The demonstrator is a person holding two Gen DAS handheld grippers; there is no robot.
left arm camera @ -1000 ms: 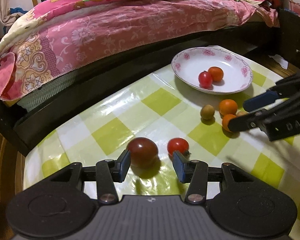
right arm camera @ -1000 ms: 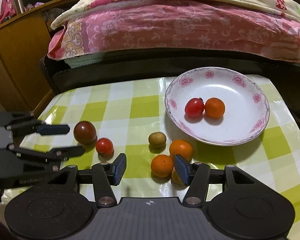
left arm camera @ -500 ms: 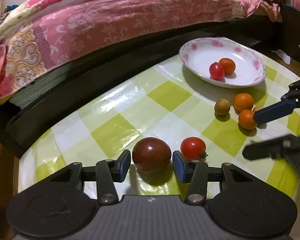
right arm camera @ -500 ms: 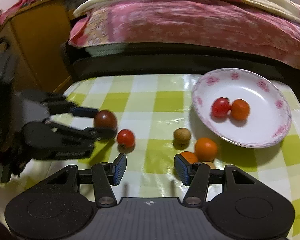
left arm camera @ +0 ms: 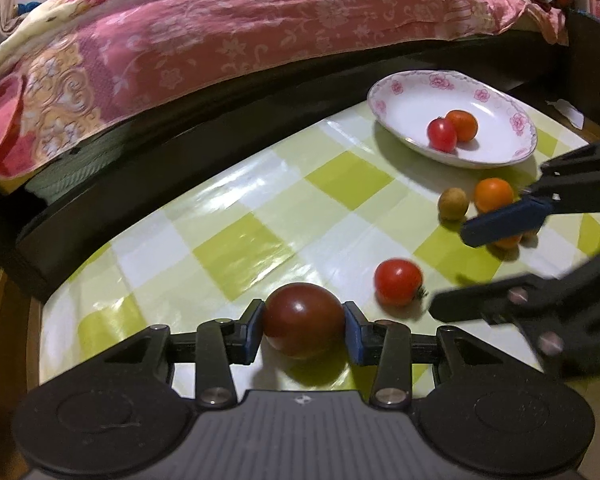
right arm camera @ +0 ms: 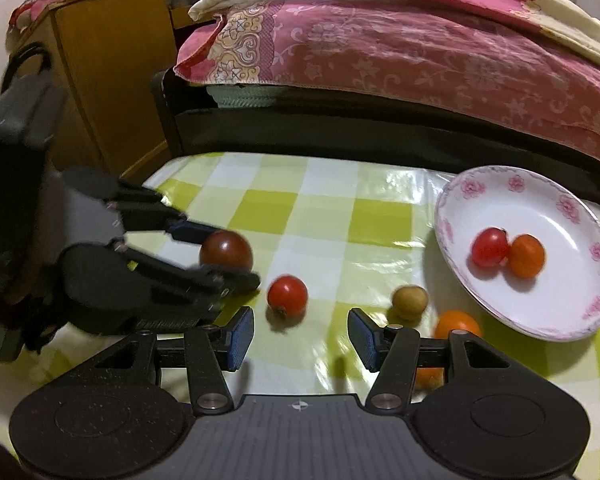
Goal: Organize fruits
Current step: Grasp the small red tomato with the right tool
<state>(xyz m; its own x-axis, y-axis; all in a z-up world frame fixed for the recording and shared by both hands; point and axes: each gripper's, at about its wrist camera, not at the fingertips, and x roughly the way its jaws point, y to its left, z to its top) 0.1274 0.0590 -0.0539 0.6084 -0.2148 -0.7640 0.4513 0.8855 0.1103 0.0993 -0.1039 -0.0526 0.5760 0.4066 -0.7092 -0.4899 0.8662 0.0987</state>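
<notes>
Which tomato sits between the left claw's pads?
The large dark brownish-red tomato, touched by both pads. The smaller bright red tomatoes lie free: one on the tablecloth, one in the plate.

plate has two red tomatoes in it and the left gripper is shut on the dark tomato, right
Not quite. The plate holds one red tomato and one orange fruit, touching, as the right wrist view shows. The rest stands: the left gripper is shut on the dark tomato.
</notes>
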